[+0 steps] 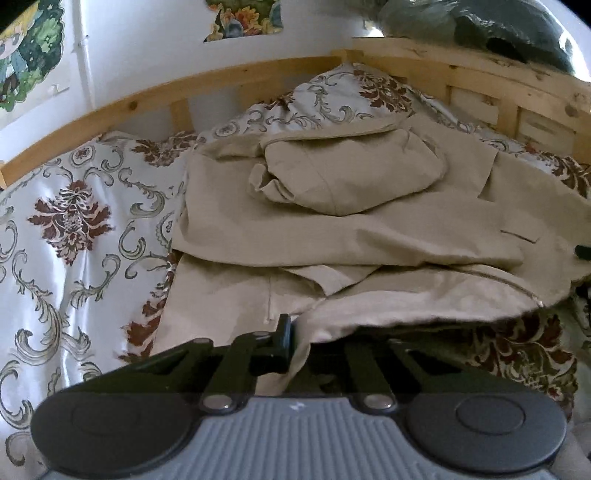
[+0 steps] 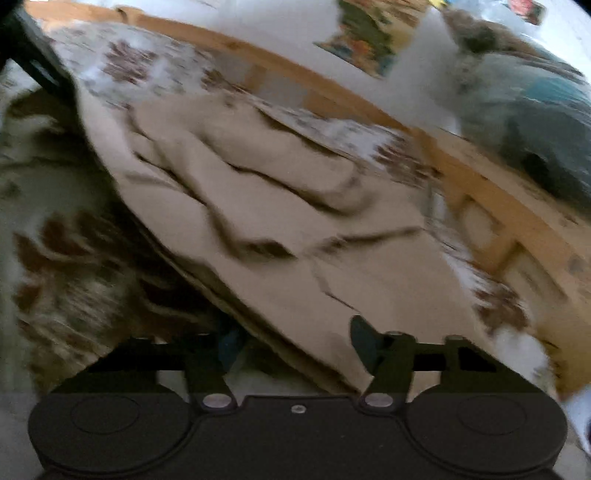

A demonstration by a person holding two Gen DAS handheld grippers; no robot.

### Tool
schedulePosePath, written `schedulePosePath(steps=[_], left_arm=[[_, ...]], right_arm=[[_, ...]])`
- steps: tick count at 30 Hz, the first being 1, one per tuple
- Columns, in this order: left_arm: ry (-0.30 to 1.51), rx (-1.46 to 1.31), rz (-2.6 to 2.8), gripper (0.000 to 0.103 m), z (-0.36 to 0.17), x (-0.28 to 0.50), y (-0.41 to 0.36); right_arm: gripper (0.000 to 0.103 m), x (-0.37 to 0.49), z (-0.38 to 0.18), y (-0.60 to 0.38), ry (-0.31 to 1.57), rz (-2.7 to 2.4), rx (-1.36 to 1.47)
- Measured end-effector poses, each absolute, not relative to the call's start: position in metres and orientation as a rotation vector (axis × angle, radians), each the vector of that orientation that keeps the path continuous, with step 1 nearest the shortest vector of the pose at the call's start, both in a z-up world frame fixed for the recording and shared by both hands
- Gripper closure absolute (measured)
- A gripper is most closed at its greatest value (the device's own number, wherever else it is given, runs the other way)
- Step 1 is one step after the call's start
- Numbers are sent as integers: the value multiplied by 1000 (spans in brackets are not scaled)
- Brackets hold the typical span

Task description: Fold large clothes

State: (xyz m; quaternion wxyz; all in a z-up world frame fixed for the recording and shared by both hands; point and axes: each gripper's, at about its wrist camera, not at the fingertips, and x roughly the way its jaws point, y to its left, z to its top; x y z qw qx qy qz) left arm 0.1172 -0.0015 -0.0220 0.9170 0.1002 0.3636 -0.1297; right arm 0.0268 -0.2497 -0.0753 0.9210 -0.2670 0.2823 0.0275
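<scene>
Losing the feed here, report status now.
Left gripper shut on beige cotton coat hem. Right gripper straddling hem, grip unclear. Nothing obstructing.

Floral bedspread [image 1: 70, 236] covers bed. Pine bed rail [image 1: 236, 79] behind it. Cartoon posters [image 1: 26, 55] on wall above rail. Dark bundle [image 1: 509, 33] atop rail's right end.

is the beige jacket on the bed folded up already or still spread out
Partly folded. The beige jacket lies on the patterned bedspread with hood and sleeves laid over its body, but its near hem is lifted, pinched in the left gripper.
</scene>
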Motion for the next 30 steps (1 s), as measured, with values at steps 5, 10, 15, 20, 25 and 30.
schedulePosePath(steps=[5,10,15,20,25,30], left_arm=[[726,243,-277,101,-3,100,-3],[763,207,-314,101,29,70,9],[819,190,-393,101,48,34,18],[759,198,-379,100,67,53,17],[711,256,-351,100,84,113,6],[762,289,-326,100,76,194,0]], right_arm=[[92,21,-62,-254,527,40,-526],[94,-8,-23,-270,501,65,-427],[94,-48,18,-280,535,167,-429],[95,-42,44,-274,474,167,-558],[95,13,54,-269,386,137,-629],[95,103,61,-268,365,124,-625]])
